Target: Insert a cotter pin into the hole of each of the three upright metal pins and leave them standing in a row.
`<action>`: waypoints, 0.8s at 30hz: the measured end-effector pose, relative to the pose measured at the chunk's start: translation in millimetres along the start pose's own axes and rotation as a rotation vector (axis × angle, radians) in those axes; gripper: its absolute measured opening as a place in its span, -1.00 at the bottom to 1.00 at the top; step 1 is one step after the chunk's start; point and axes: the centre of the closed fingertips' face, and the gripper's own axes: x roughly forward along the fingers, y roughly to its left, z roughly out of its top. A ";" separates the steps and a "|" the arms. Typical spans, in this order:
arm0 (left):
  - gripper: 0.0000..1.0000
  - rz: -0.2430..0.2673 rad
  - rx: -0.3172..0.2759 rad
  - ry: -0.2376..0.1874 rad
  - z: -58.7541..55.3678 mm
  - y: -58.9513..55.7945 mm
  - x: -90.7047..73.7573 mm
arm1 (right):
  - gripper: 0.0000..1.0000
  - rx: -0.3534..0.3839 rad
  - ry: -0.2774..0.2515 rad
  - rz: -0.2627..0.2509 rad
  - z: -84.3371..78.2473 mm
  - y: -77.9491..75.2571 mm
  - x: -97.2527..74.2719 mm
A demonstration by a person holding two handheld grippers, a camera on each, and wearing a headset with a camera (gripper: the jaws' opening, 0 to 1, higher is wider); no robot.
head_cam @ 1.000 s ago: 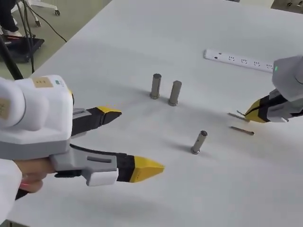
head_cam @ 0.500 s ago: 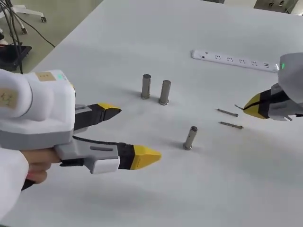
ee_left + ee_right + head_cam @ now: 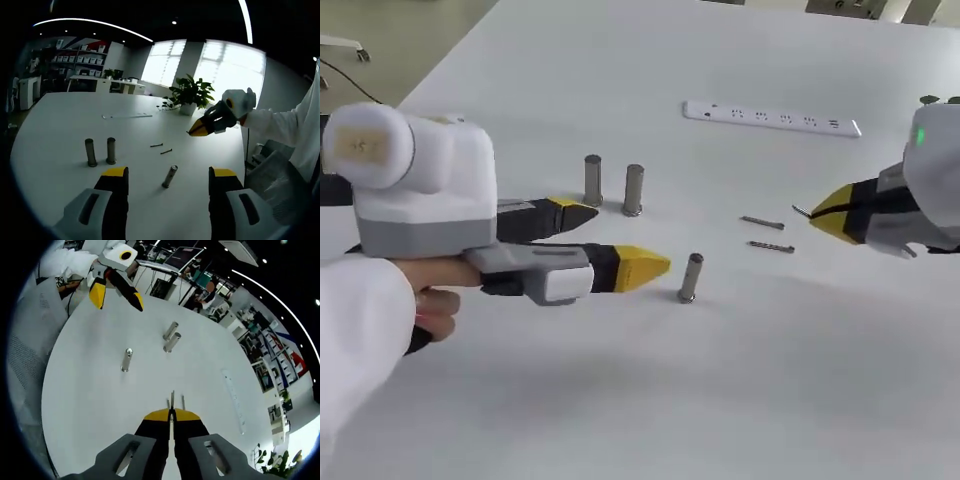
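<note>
Now, L hand-held gripper [image 3: 631,238] jaws apart, R hand-held gripper [image 3: 818,214] pinching cotter pin [image 3: 172,399]

The head view looks down on the table [image 3: 620,400] from close above. The gripper views face each other across it, the left low, the right higher. All share the pins [image 3: 691,277].

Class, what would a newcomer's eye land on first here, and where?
The yellow-tipped left tongs, open, loom at the left of the head view. Ahead, three metal pins stand on the white table: two side by side, one apart. At the right, the right tongs are shut on a cotter pin, two more lying beside.
</note>
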 end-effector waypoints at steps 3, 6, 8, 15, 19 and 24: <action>0.20 0.002 0.009 0.011 2.8 0.8 10.4 | -1.00 -0.014 -0.006 -0.020 4.2 6.0 -6.9; 0.20 -0.011 -0.021 0.003 6.8 -1.6 18.3 | -1.00 -0.007 -0.028 -0.030 10.4 10.7 -12.7; 0.13 -0.032 -0.028 0.004 8.4 -6.5 22.1 | -1.00 -0.008 -0.035 -0.032 13.3 13.5 -15.7; 0.03 -0.092 -0.034 0.026 12.9 -26.0 39.1 | -1.00 -0.032 -0.055 -0.065 23.7 21.8 -22.0; -0.16 -0.131 -0.118 0.008 20.2 -38.4 49.8 | -1.00 -0.058 -0.050 -0.064 26.4 32.8 -19.2; -0.37 -0.162 -0.155 0.009 23.6 -47.7 59.1 | -1.00 -0.065 -0.062 -0.060 28.6 39.7 -16.1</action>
